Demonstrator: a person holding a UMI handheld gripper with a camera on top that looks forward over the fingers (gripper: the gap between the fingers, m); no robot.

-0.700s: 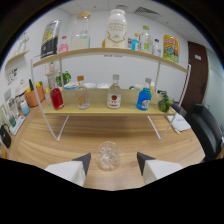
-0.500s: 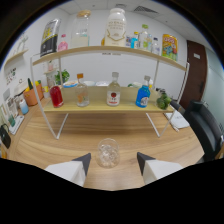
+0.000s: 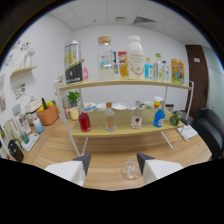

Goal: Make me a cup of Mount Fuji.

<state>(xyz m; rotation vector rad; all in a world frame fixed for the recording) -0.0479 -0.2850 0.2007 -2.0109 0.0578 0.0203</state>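
Compared w/ half a sec before, the view had swung left: the two-tier shelf (image 3: 125,131) sat further right and the glass cup (image 3: 131,169) had slid from midway between the fingers to just inside the right one. Gripper (image 3: 114,161) fingers stood apart, gripping nothing; the cup rested on the wooden table (image 3: 107,172) on its own.

On the lower tier, L to R: red bottle (image 3: 84,121), clear bottle w/ orange cap (image 3: 109,119), red-labelled bottle (image 3: 136,118), blue bottle (image 3: 159,117). Up top, a tall black-and-yellow can (image 3: 73,64) and a big white bottle (image 3: 135,57).

Probably the step was picking the first ingredient, which one I couldn't tell. To do it well: re-centre on the chosen bottle before closing, approach level, clear the shelf's white frame, and not clip the cup.
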